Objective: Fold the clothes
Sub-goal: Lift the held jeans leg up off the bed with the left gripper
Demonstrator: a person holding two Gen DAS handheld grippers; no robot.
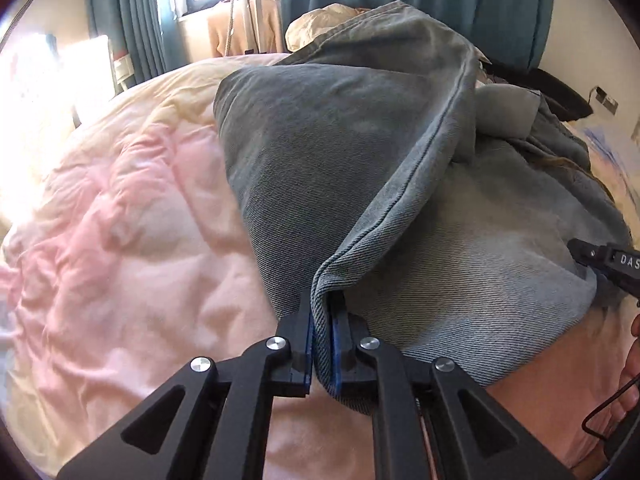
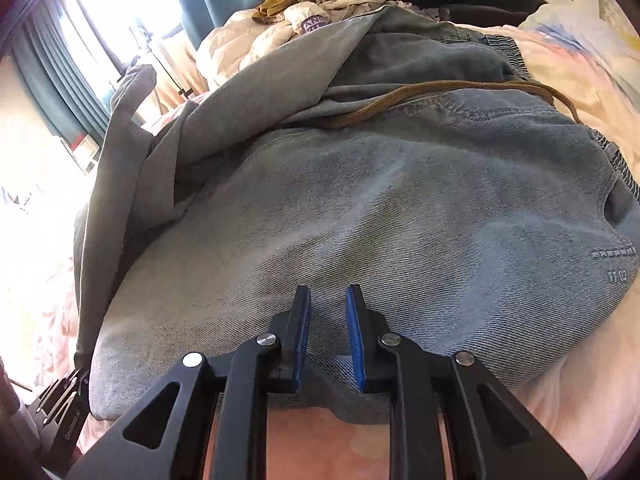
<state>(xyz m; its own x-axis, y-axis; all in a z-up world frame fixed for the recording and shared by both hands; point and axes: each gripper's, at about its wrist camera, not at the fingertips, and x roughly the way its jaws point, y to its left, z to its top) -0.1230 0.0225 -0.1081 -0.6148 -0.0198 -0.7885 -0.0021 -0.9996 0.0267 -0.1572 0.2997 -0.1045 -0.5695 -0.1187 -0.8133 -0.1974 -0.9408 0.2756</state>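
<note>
A pair of faded blue-grey jeans (image 1: 360, 152) is spread over a pink quilt (image 1: 120, 240) on a bed. In the left wrist view, a seamed fold of the denim is clamped between the blue pads of the left gripper (image 1: 322, 320), whose fingers are closed tight on the cloth; from that pinch the fabric is drawn up into a raised ridge running ahead and to the right of the gripper. In the right wrist view, the right gripper (image 2: 328, 320) is seen with its fingers parted, a gap showing between the blue pads, and the jeans' near edge lies under and between them; nothing is squeezed there. A brown drawstring (image 2: 420, 96) is laid across the denim well ahead of the right gripper. Beyond the jeans, a heap of pale clothes (image 2: 288, 28) is piled at the far end of the bed, and teal curtains (image 1: 400, 0) hang behind it. The right gripper's tip (image 1: 604, 264) is visible at the right edge of the left wrist view, touching the denim.
</note>
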